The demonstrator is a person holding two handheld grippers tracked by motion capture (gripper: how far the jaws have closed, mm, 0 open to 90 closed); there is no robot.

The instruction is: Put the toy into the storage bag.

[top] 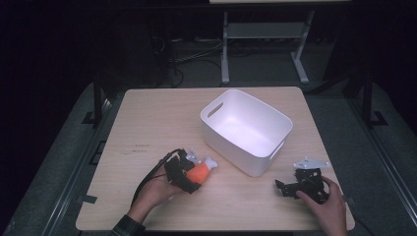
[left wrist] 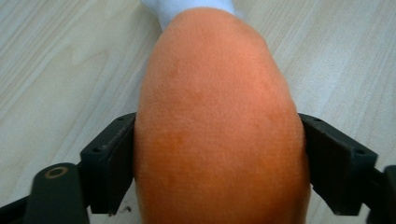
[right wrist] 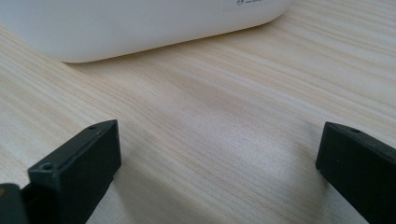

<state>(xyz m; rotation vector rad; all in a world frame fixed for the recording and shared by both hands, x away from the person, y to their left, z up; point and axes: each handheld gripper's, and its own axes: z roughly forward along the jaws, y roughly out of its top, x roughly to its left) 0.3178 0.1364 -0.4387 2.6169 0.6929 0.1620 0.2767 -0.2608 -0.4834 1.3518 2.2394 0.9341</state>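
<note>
The left gripper (top: 193, 173) has its jaws pressed against both sides of an orange plush toy (top: 198, 172), so it's clamped right on the fat middle of it. In the left gripper view the toy (left wrist: 217, 121) bulges out between the two black jaws — fuzzy, felt-like fabric, rounded like an egg, with a white bit poking out at the far end. From the high view that white part points toward the white bin (top: 246, 130), and the toy sits at the front-left part of the table (top: 147, 128), just beside the bin's near-left corner but not touching it. The bin is smooth plastic, rectangular with rounded corners and a handle slot cut in its end wall. The right gripper (top: 295, 188) rests at the front-right of the table in the person's right hand (top: 327, 209), jaws spread wide with nothing between them — just pale wood grain and the bin's wall (right wrist: 140, 23) ahead.
</note>
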